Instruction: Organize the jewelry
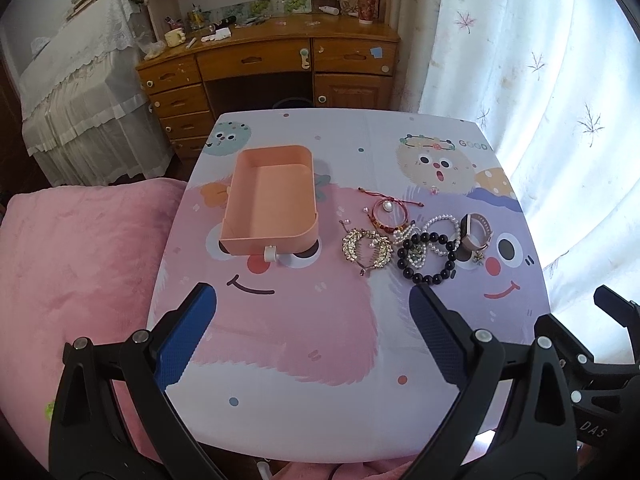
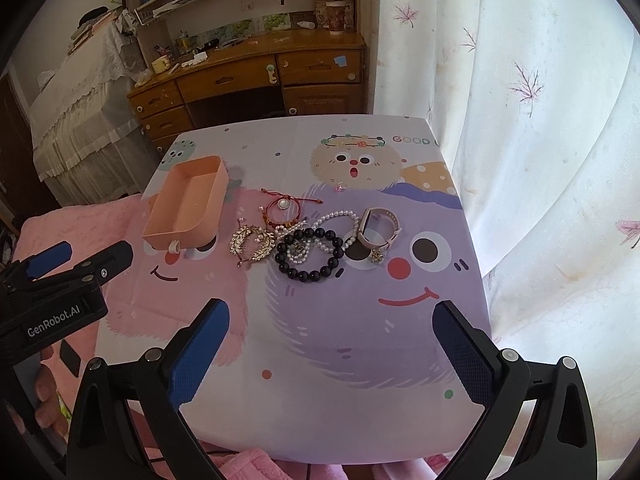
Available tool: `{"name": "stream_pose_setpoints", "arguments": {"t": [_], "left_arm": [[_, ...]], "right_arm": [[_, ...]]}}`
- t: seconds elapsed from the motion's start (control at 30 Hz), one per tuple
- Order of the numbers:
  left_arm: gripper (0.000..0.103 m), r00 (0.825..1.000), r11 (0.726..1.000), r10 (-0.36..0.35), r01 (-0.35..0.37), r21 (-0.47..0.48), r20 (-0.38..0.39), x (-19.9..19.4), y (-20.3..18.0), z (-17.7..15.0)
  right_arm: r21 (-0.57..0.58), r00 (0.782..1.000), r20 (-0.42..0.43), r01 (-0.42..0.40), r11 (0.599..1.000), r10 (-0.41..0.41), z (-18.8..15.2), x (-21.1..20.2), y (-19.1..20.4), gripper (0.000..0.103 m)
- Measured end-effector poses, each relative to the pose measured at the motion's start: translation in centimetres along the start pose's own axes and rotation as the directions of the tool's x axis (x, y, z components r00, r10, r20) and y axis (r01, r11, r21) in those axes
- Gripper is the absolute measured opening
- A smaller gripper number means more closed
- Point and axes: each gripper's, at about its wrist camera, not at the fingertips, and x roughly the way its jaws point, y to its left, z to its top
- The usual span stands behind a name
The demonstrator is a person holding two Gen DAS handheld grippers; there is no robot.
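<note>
Left gripper: jaws spread wide, blue pads facing inward, nothing between them, held level and pointing forward. Right gripper: jaws likewise wide apart and empty, positioned just beside the left gripper at a similar height. Fingers of the person's left hand wrap the left handle.
</note>
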Motion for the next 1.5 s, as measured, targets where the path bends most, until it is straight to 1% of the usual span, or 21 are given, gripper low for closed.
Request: {"name": "stream_pose_setpoints", "arguments": {"t": [0.13,0.37,0.47,0.73,0.8,0.87,0.97,1.03,1.1,1.2,1.3,1.4,1.5], "left_arm": [[0.096,1.000,1.000,-0.012,0.012,0.011,0.016,-0.3,0.0,0.3],[0.097,0.998,0.999,-0.050,0.050,0.012,0.045,-0.9,-0.2,0.9],[0.097,0.997,0.998,-0.064,0.063,0.020,0.044,-0.9,-0.3,0.9],[0.097,0.998,0.998,-0.052,0.051,0.029,0.038,-0.7,-0.2,0.7],[0.097,0.997,0.997,-0.064,0.063,0.034,0.033,-0.5,0.0,0.7],[0.097,0.996,0.995,-0.088,0.087,0.038,0.021,-0.2,0.3,0.7],[0.097,0.995,0.994,-0.099,0.099,0.048,0.001,0.2,0.8,0.8],[0.097,0.993,0.992,-0.116,0.116,0.051,-0.013,0.7,1.2,1.0],[0.097,0.989,0.988,-0.146,0.148,0.050,-0.028,1.3,1.6,1.0],[0.097,0.981,0.982,-0.183,0.186,0.044,-0.063,2.5,2.1,0.8],[0.097,0.972,0.976,-0.211,0.216,0.037,-0.107,3.8,2.2,0.5],[0.097,0.959,0.969,-0.236,0.244,0.036,-0.155,5.3,1.8,0.1],[0.097,0.947,0.965,-0.248,0.260,0.030,-0.205,6.9,1.0,-0.1]], "right_arm": [[-0.006,1.000,0.013,0.017,1.000,-0.017,0.3,-0.4,0.3,0.103],[0.019,1.000,0.019,0.022,1.000,-0.022,0.8,-0.9,0.0,0.103],[0.034,1.000,0.017,0.025,0.999,-0.026,0.8,-1.0,-0.3,0.103],[0.068,0.999,-0.009,0.031,0.997,-0.030,0.8,-0.6,-0.5,0.103],[0.076,0.999,-0.016,0.044,0.996,-0.043,0.7,-0.5,-0.4,0.103],[0.099,0.998,-0.018,0.056,0.993,-0.055,0.7,-0.4,-0.4,0.103],[0.137,0.998,-0.021,0.060,0.989,-0.058,0.7,-0.1,-0.3,0.103],[0.160,0.997,-0.018,0.078,0.984,-0.076,0.5,0.0,-0.3,0.103],[0.183,0.995,-0.011,0.100,0.978,-0.100,0.2,0.1,-0.2,0.103],[0.225,0.991,0.019,0.123,0.967,-0.130,-0.6,0.1,-0.2,0.103],[0.258,0.988,0.029,0.139,0.956,-0.152,-1.5,0.0,-0.4,0.103],[0.260,0.985,0.030,0.159,0.953,-0.172,-2.1,0.4,-1.0,0.101],[0.241,0.983,0.009,0.176,0.955,-0.183,-2.3,1.4,-1.9,0.097]]}}
